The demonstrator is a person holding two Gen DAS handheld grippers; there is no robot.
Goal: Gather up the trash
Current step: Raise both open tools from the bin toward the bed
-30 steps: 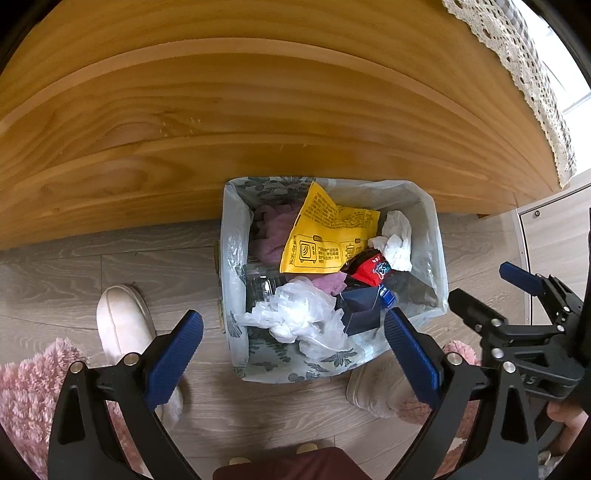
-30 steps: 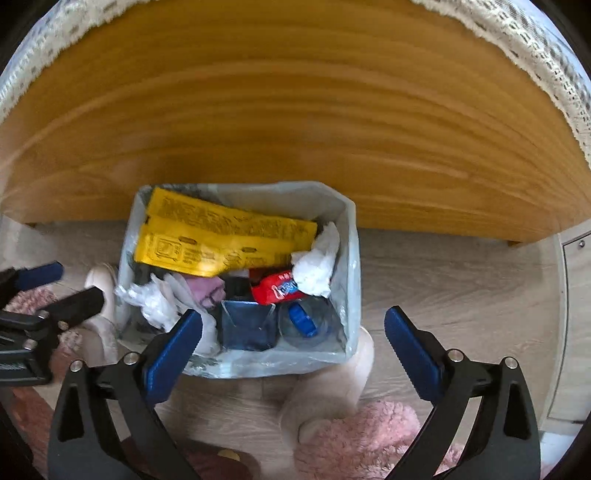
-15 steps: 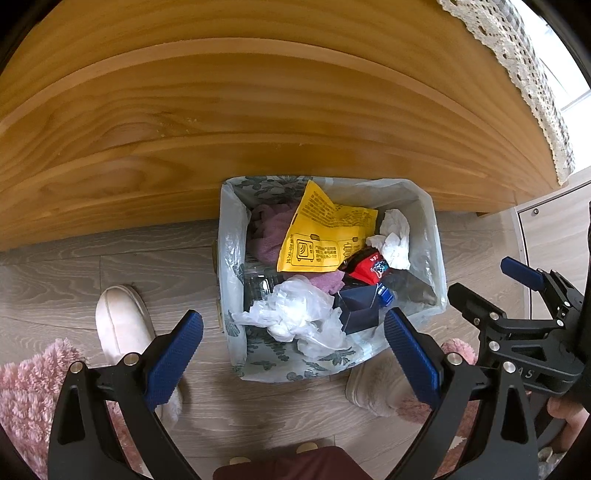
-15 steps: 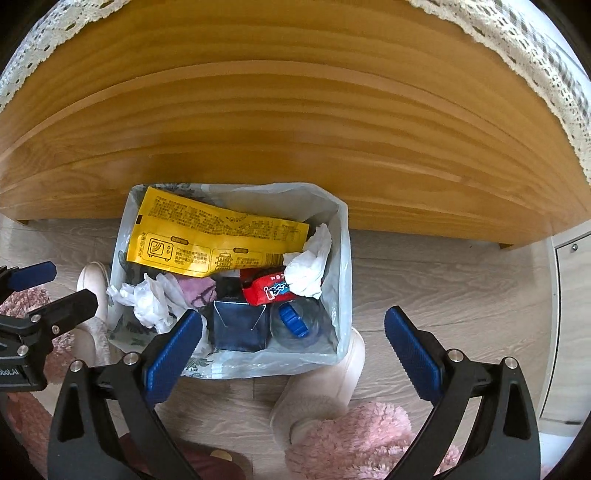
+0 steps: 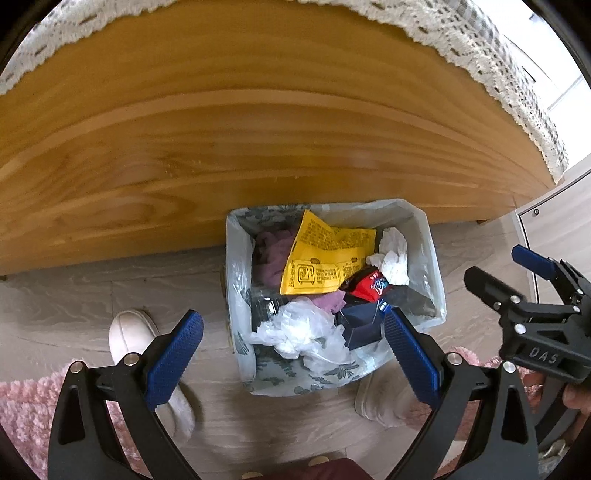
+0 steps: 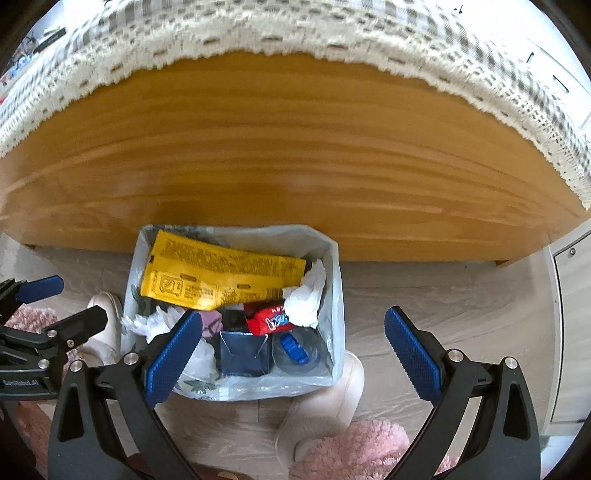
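Observation:
A bin with a clear liner stands on the floor against a wooden table side. It holds a yellow wrapper, a white tissue, a red wrapper, crumpled white plastic and a dark blue box. My left gripper hangs open above the bin's near edge, empty. The right gripper shows open at the right. In the right wrist view the bin, yellow wrapper, tissue and red wrapper lie below my open, empty right gripper. The left gripper stands open at the left.
The wooden table side with a lace cloth edge rises behind the bin. Pale slippers stand on both sides of the bin on the wood-look floor. Pink rug lies near; a cabinet door is at right.
Both grippers have risen and tilted up: the lace cloth edge has come into view and the bin sits lower in the frames. Both stay open; the trash has not moved.

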